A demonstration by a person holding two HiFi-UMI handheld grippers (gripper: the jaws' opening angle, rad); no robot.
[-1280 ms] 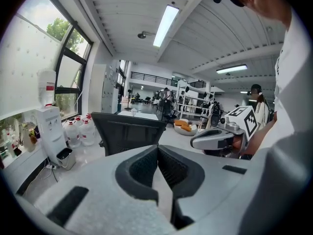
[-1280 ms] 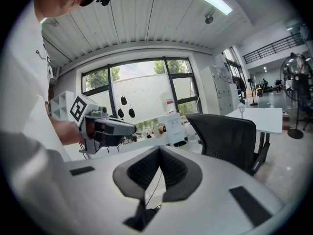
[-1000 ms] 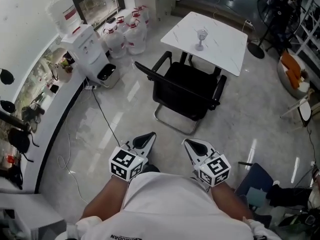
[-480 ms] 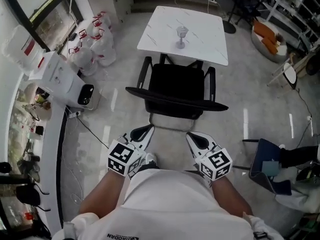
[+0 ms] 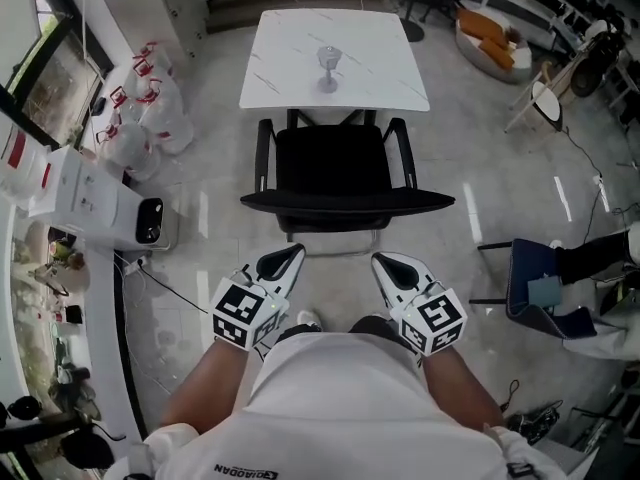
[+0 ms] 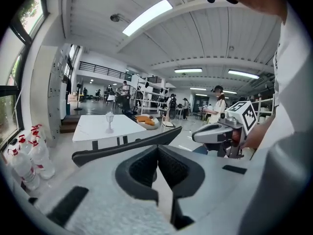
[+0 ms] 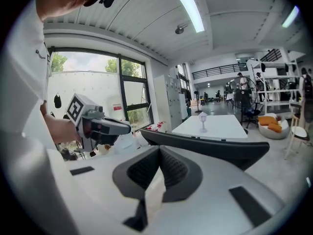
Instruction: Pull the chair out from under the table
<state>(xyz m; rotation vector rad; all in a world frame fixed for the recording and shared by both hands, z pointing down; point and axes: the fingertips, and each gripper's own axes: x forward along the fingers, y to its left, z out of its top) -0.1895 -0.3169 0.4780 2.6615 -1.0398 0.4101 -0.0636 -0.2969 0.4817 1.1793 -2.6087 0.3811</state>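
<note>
Black chair (image 5: 335, 168) dead ahead of both grippers, front tucked at table (image 5: 290, 68) near edge. Backrest rail (image 5: 347, 202) runs left-right, facing person. Left gripper (image 5: 284, 262), right gripper (image 5: 388, 265): jaws together, empty, equally near rail, not touching.

Seen from the head view, whether the front of the chair (image 5: 335, 163) reaches under the table (image 5: 290, 68) cannot be told, and its backrest (image 5: 345, 201) hides the seat's rear. The person's shirt (image 5: 340, 408) covers most of both feet. The glass (image 5: 328, 66) is too small to judge its contents. The left gripper view's edge cuts off the water bottles (image 6: 34, 153).
</note>
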